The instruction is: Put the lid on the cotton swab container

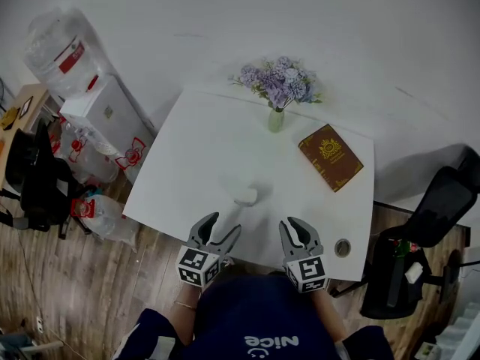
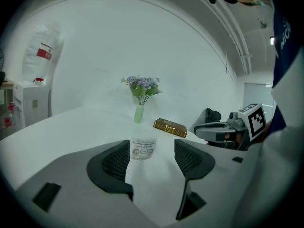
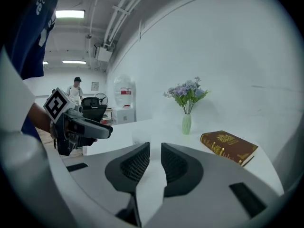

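**Operator:** Where is the container?

**Guide:** The cotton swab container [image 1: 245, 196] stands upright on the white counter [image 1: 187, 148], a little nearer than the middle. It touches neither gripper. The book [image 1: 331, 157] and the vase of flowers [image 1: 277, 117] sit farther back and to the right, well apart from it.

**Operator:** What do my grippers hold?

**Guide:** Nothing.
- Your left gripper [image 2: 151, 155] has its jaws spread wide. In the left gripper view the container shows beyond the pads, toward the left jaw, and it is not between them.
- Your right gripper [image 3: 155, 158] has its jaws drawn almost together, with only a narrow slit between the pads. Nothing is in that slit.
- Both grippers hang over the near edge of the counter, one to the left of the container and one to the right.

**Operator:** Is the lid on?

**Guide:** You cannot confirm it directly. The top of the container is pale and washes out against the counter in every view. Note two things, however:
- No loose lid lies anywhere on the visible counter.
- Neither gripper carries a lid.

From this, judge that the lid most likely sits on the container and that the placing step is probably done.

**Operator:** What is left?

**Guide:** At most, a check. Verify that the lid sits level and fully down around the rim. If it sits tilted or raised, steady the container with one gripper and press the lid down with the other. If it sits flush, treat the task as finished.
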